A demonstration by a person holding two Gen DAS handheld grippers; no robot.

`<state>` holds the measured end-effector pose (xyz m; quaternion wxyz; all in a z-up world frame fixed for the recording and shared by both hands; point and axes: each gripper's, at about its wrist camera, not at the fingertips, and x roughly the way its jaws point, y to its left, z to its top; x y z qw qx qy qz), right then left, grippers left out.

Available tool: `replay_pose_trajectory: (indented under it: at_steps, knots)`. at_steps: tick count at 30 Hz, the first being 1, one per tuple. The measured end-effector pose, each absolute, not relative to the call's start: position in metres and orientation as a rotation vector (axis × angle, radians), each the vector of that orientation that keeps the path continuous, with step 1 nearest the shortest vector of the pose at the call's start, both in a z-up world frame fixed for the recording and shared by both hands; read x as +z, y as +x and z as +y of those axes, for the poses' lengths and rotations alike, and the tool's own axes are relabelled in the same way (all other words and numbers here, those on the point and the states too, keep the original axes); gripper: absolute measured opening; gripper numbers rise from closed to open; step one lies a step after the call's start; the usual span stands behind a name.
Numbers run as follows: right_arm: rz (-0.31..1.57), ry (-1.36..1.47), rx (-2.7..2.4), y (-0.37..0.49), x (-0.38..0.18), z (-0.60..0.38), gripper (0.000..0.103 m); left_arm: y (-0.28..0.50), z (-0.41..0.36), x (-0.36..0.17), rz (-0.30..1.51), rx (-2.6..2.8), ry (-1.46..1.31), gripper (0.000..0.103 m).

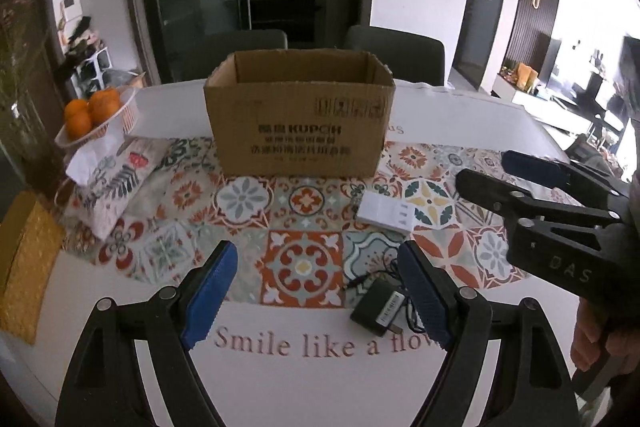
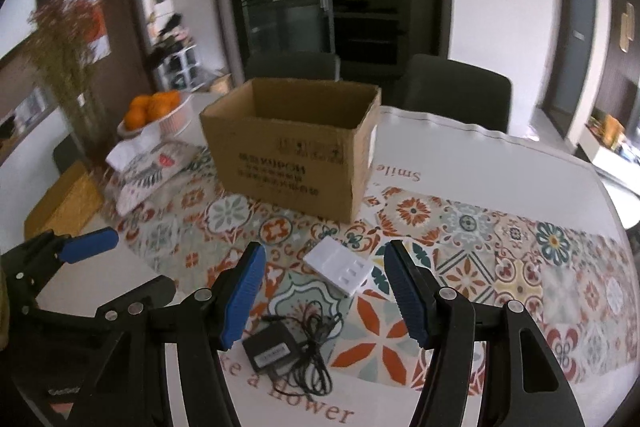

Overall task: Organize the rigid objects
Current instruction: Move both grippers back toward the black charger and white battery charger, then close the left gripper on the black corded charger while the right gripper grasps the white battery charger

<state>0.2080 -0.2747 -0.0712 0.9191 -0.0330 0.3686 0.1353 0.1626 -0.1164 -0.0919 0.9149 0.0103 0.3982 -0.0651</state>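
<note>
Black power adapter [image 2: 269, 347] with tangled cord lies flat on the bench [image 1: 304, 387], label unreadable. White charger [image 2: 340, 264] lies just beyond it on the tile-pattern cloth [image 2: 500, 267], apart from it. Open cardboard box [image 1: 298, 115], printed "KUPCH", stands farther back, upright. Cloth text reads "Smile like a flow…". Left hand-held gripper [image 1: 320, 301] released, nothing between the fingers. Right hand-held gripper [image 2: 325, 293] also released, empty, above the adapter. Oranges [image 1: 90, 111] in a bowl beside the box.
</note>
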Motion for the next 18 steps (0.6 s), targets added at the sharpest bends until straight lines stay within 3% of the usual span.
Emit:
replay_pose_trajectory:
  at_steps: [18]
  knots:
    - [0.813,-0.198,0.499,0.219,-0.131,-0.290,0.063,0.141,-0.158,-0.147,0.834,-0.088,0.088,0.082]
